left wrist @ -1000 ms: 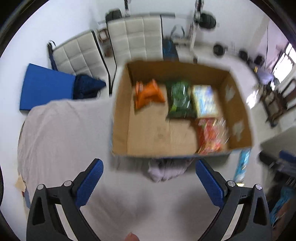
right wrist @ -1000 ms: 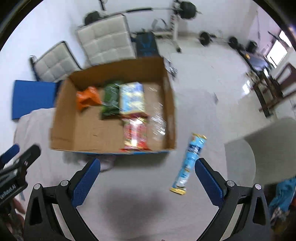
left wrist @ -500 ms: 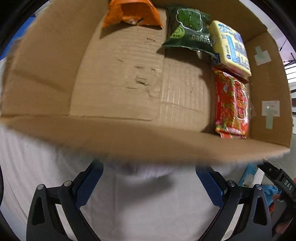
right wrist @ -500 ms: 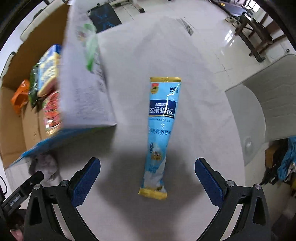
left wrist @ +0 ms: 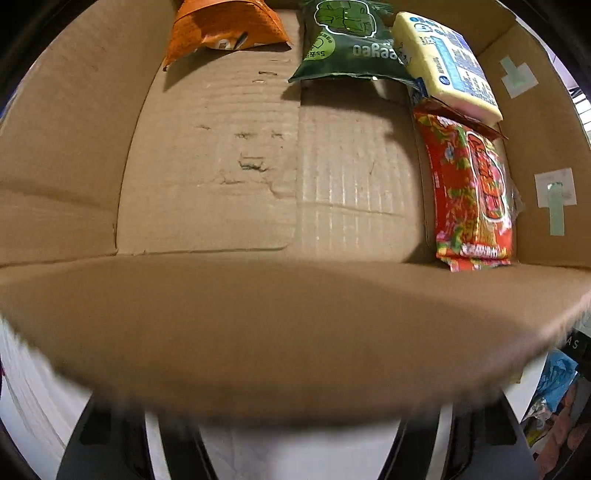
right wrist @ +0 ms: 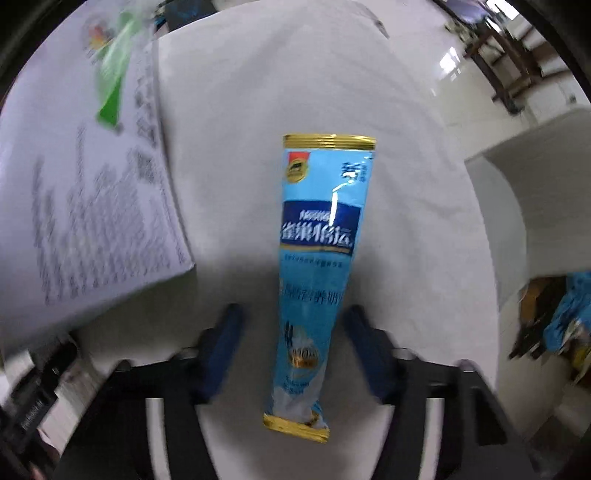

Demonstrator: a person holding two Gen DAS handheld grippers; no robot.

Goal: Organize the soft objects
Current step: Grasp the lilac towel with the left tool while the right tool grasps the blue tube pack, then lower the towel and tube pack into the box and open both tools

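Note:
In the right wrist view a long light-blue packet (right wrist: pixel 317 266) with gold ends lies on the white cloth. My right gripper (right wrist: pixel 295 325) straddles its lower half, fingers apart on either side, not touching it. In the left wrist view an open cardboard box (left wrist: pixel 280 332) fills the frame and holds an orange bag (left wrist: pixel 221 33), a green bag (left wrist: pixel 347 44), a yellow-blue pack (left wrist: pixel 447 62) and a red pack (left wrist: pixel 476 192). The box's near wall hides my left gripper's fingertips; only its dark arms show below.
The box's printed white outer side (right wrist: pixel 85 184) stands just left of the packet. The cloth-covered table edge (right wrist: pixel 480 229) curves on the right, with a grey chair (right wrist: pixel 546 192) and floor clutter beyond it.
My right gripper has moved down onto the blue packet and its fingers have narrowed around it. My left gripper has pushed closer to the box, whose near wall now covers its fingers.

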